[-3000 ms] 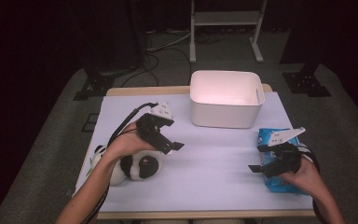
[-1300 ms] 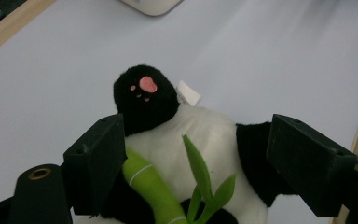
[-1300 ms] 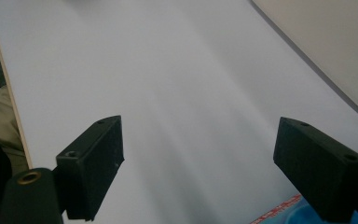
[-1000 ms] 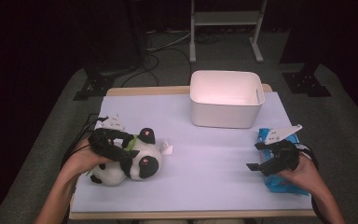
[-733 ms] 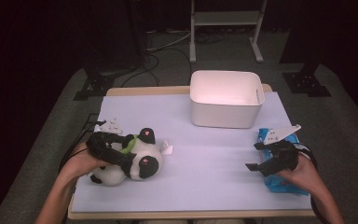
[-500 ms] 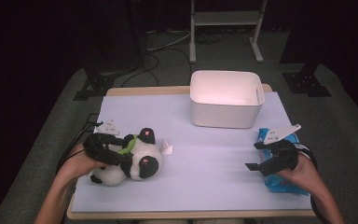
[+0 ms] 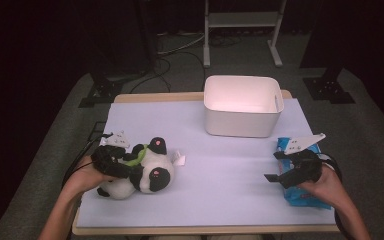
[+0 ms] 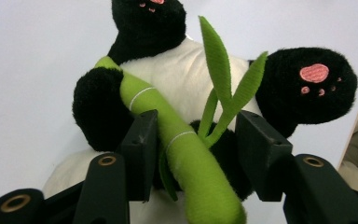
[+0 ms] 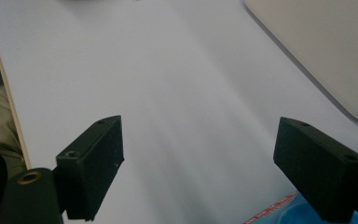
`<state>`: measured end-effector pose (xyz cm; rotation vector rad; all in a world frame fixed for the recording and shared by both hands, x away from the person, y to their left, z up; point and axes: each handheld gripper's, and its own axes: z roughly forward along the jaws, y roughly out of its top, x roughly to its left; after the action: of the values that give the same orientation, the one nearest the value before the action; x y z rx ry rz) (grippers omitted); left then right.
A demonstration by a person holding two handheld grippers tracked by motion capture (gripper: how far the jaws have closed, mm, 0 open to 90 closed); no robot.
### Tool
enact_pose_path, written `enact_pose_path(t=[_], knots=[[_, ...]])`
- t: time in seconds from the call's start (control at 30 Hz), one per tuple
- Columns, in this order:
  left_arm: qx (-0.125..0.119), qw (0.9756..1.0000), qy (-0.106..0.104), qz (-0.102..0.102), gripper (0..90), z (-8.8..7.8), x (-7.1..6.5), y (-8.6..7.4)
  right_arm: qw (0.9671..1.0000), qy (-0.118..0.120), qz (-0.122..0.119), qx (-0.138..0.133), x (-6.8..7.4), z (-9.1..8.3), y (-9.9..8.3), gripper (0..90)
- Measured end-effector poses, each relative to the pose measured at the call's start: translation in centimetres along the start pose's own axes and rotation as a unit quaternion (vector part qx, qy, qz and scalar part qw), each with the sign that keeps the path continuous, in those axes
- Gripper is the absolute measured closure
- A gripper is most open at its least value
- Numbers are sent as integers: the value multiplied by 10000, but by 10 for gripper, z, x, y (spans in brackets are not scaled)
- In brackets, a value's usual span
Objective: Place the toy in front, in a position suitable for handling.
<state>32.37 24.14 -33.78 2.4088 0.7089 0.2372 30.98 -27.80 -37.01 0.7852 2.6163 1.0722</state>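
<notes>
Closing around the bamboo stalk (image 8: 177, 140) of a panda plush (image 7: 142, 170) near the worktop's (image 7: 230, 170) left edge, the left claw (image 8: 193, 149) straddles it without yet pinching; the right claw (image 9: 198, 163) gapes empty.

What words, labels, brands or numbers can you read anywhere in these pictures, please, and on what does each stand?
No text can be read.
Blue packet under the right tool: any print is too small and blurred to read.
White tag on the panda plush: too small to show any lettering.
White bin: plain, no label shows.
Green bamboo between the jaws of the left tool: only white stitched rings, no writing.
</notes>
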Motion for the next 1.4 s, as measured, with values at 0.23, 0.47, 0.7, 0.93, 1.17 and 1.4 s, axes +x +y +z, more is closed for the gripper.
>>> enact_pose_path(t=[0.23, 0.47, 0.7, 0.93, 1.17, 1.4], knots=[[61, 9999, -93, -34, 619, 1, 1, -1, 10000, 0, 1, -4, 0, 0, -2, 146], [149, 9998, -68, 70, 662, 2, -1, 0, 10000, -13, -8, -40, 0, -1, -2, 146], [-13, 9999, -164, 37, 675, 1, 3, -2, 10000, 29, 29, -8, -2, 1, -4, 146], [-22, 9999, -114, -98, 694, -2, 9, 5, 10000, 27, 29, 7, -4, 2, -3, 146], [-108, 9998, -87, -159, 695, -5, 13, 12, 10000, 31, 46, -16, -7, 1, -4, 146], [-136, 9998, -99, -122, 695, -6, 11, 23, 10000, -4, 61, -53, -9, -2, -5, 146]])
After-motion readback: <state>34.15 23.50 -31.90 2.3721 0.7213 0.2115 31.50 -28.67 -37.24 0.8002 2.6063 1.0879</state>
